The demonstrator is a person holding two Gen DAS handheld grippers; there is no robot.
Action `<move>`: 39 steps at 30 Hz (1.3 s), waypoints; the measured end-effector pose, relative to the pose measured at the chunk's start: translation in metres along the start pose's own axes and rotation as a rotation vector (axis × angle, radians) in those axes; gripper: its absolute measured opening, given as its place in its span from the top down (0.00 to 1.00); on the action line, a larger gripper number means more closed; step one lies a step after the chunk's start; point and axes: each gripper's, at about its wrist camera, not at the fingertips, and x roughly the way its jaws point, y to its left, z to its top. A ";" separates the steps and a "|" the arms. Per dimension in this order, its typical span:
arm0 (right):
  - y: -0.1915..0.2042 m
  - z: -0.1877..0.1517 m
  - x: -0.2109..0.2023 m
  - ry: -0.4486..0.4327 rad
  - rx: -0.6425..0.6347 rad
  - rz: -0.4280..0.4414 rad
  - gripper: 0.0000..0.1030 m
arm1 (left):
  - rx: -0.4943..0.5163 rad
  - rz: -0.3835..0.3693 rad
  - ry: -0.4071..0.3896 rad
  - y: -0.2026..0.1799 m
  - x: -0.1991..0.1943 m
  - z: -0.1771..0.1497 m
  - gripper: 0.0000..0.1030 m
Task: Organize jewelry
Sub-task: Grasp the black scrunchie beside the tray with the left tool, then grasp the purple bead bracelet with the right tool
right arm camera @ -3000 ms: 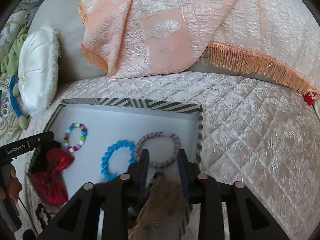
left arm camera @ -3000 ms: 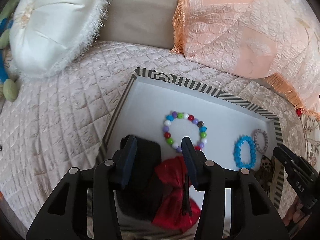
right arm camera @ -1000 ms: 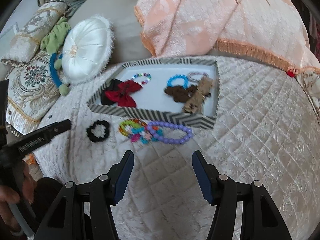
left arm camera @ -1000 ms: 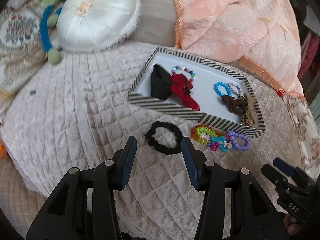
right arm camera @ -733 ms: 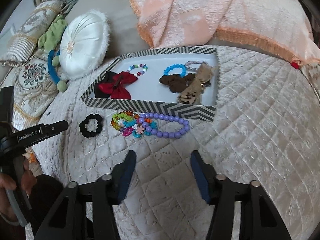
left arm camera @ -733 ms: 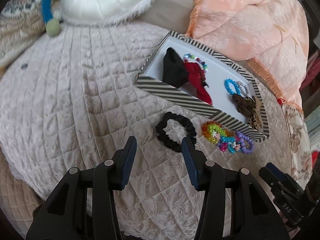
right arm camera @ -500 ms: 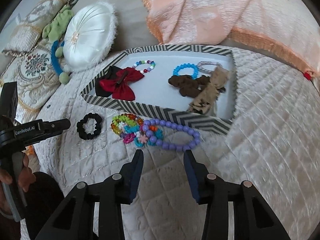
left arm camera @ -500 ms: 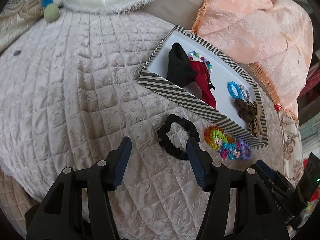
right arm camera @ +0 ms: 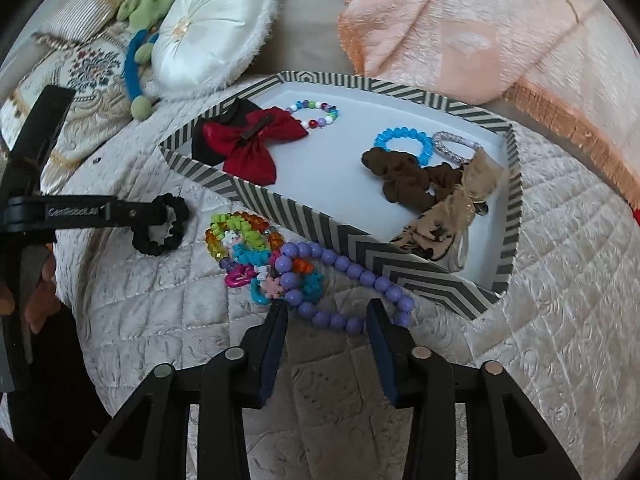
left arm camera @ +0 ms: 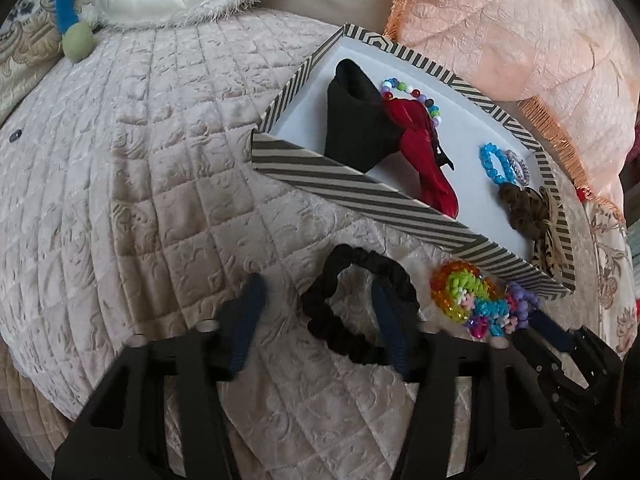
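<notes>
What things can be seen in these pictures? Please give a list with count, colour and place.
striped tray: one, grey-and-cream, on the quilt.
red bow: one, tray's left end, over a black cloth.
multicolour bead bracelet: one, in tray, behind the bow.
blue bead bracelet: one, in tray, right part.
silver-grey ring band: one, beside the blue one.
brown scrunchie: one, in tray.
tan patterned bow: one, tray's right end.
black scrunchie: one, on quilt, in front of tray.
colourful bead pile: mixed, on quilt.
purple bead necklace: one, on quilt.
white round cushion: one, behind tray.
peach blanket: one, behind tray.
left claw: open, around the black scrunchie.
right claw: open, at the necklace.
</notes>
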 end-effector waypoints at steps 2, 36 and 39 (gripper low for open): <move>0.001 -0.001 0.001 0.002 -0.012 0.003 0.85 | 0.012 0.014 0.007 -0.001 0.001 0.001 0.80; -0.007 0.000 -0.034 -0.059 0.024 0.104 0.92 | 0.029 -0.058 -0.019 0.000 -0.034 -0.001 0.91; -0.016 0.003 -0.061 -0.108 0.084 0.154 0.92 | 0.044 -0.074 -0.043 -0.005 -0.050 0.002 0.91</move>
